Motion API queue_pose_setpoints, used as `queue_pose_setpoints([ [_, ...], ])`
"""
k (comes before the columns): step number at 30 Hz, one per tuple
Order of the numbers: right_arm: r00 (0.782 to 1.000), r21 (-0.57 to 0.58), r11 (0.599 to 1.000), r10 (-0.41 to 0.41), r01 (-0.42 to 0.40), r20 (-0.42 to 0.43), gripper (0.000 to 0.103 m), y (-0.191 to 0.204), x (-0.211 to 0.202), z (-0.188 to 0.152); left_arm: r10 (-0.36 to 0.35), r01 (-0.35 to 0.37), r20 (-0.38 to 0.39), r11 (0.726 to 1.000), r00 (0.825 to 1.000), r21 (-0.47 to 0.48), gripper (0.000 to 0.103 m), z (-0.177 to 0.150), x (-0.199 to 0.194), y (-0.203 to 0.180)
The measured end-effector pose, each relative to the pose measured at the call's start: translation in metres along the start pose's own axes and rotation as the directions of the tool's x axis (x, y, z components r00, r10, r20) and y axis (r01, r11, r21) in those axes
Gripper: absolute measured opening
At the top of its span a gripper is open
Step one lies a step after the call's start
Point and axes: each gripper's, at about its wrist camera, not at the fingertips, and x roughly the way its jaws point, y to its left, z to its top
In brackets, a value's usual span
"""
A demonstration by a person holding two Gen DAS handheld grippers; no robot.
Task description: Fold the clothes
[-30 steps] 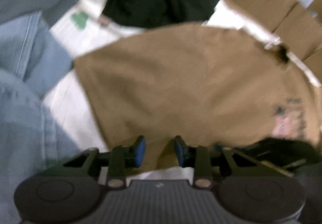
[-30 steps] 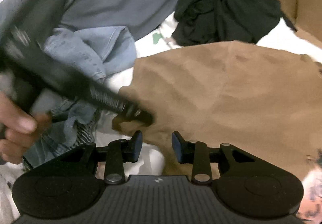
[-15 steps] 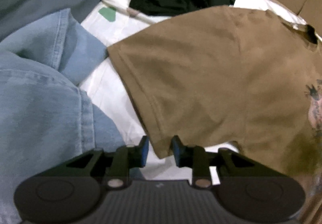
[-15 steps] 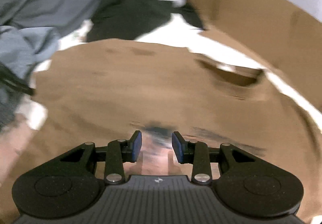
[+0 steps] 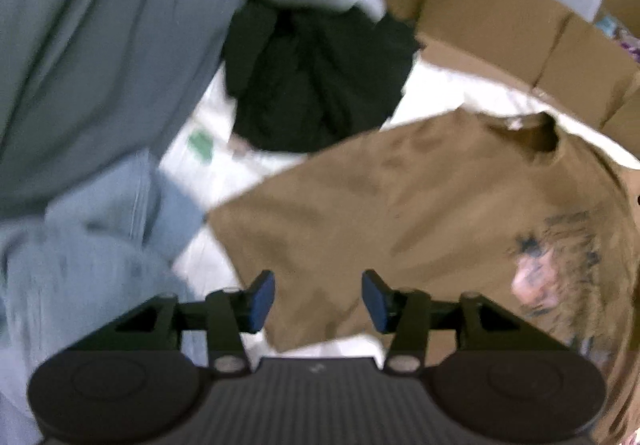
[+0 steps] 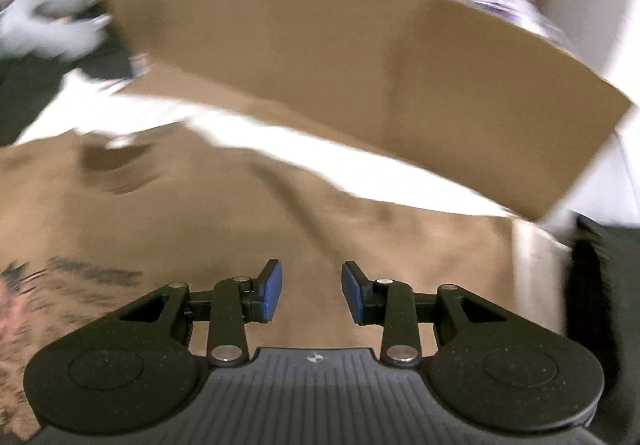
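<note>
At the bottom of the left wrist view, the left hand-held gripper (image 5: 318,295) is hanging above the near sleeve of the brown T-shirt (image 5: 420,205), its jaws opening and nothing pinched between the blue pads; the sleeve hem is lying flat beneath them on the white sheet (image 5: 208,257). At the bottom of the right wrist view, the right hand-held gripper (image 6: 311,291) is hovering over the shirt's chest, released and partly spread, gripping nothing, with the dark print (image 6: 60,285) showing at lower left of that frame. The T-shirt is lying spread face up across the middle of both views, collar (image 5: 532,133) toward the far edge. Further out in the left view, light blue denim (image 5: 80,265) is sitting at the left just beside the sleeve, a grey garment (image 5: 100,57) is filling the upper left, and a black garment (image 5: 316,77) is bunched at top centre. Cardboard boxes (image 6: 340,57) are standing along the far side. Judging from this, the risk is that a sleeve fold drags the nearby denim along, or that a grab taken amid this blur catches the sheet together with the shirt and rumples the laid-out cloth.
</note>
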Motion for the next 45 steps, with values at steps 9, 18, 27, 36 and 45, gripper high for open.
queue_pose_setpoints([
  [9, 0.988, 0.230, 0.962, -0.153, 0.148, 0.001, 0.040, -0.085, -0.014, -0.044, -0.075, 0.064, 0.061, 0.983, 0.995, 0.172, 0.053, 0.076, 0.009, -0.092],
  [18, 0.981, 0.474, 0.859, -0.177, 0.191, -0.074, 0.040, -0.106, -0.012, -0.102, -0.232, 0.196, 0.064, 0.916, 0.971, 0.352, 0.053, 0.124, 0.055, -0.231],
  [27, 0.997, 0.620, 0.782, -0.064, 0.071, -0.032, 0.049, -0.130, -0.009, -0.108, -0.361, 0.295, 0.021, 0.794, 0.932, 0.532, 0.053, 0.149, 0.122, -0.390],
  [36, 0.998, 0.724, 0.689, -0.055, 0.038, 0.000, 0.049, -0.148, -0.010, -0.116, -0.369, 0.345, -0.113, 0.655, 0.922, 0.672, 0.053, 0.167, 0.183, -0.505],
  [45, 0.999, 0.786, 0.618, -0.036, 0.027, -0.005, 0.049, -0.163, -0.001, -0.123, -0.284, 0.409, -0.299, 0.521, 0.911, 0.750, 0.052, 0.165, 0.221, -0.565],
])
